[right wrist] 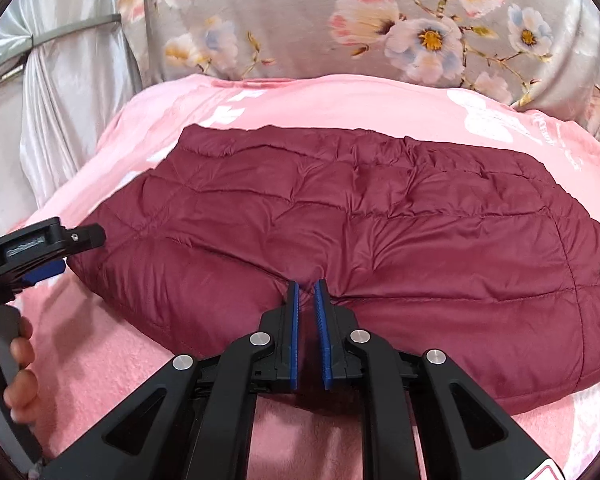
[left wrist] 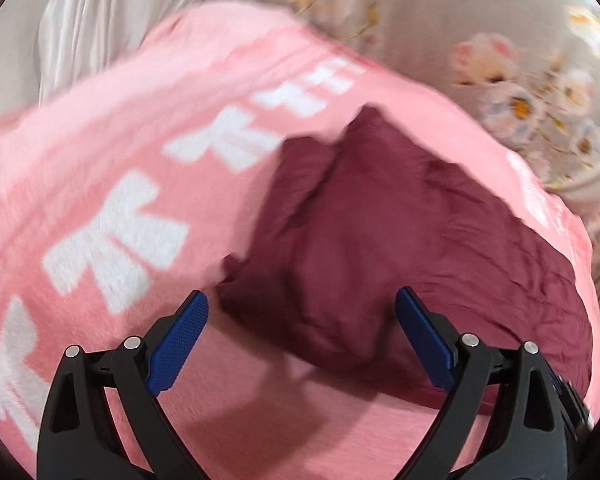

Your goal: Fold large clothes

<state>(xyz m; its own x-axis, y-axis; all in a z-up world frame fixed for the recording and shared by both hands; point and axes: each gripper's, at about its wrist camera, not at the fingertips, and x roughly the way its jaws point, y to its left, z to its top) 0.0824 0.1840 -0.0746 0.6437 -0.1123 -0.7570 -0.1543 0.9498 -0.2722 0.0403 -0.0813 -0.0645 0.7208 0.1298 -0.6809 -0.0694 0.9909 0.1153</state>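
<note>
Right wrist view shows my right gripper (right wrist: pixel 306 286) with its jaws nearly together, clamped on a pinch of the near edge of the maroon quilted jacket (right wrist: pixel 360 216). This jacket lies spread flat on a pink blanket (right wrist: pixel 100 360) with white bow patterns, and behind the blanket is a grey floral sheet (right wrist: pixel 300 20). At the left edge of this view I see my left gripper (right wrist: pixel 40 272), held by my hand (right wrist: pixel 18 376), just beside the left end of the jacket. In the left wrist view, which is blurred, my left jaws stand wide apart with nothing between them, and the jacket (left wrist: pixel 360 220) lies just ahead of the blue pads (left wrist: pixel 178 344).
</note>
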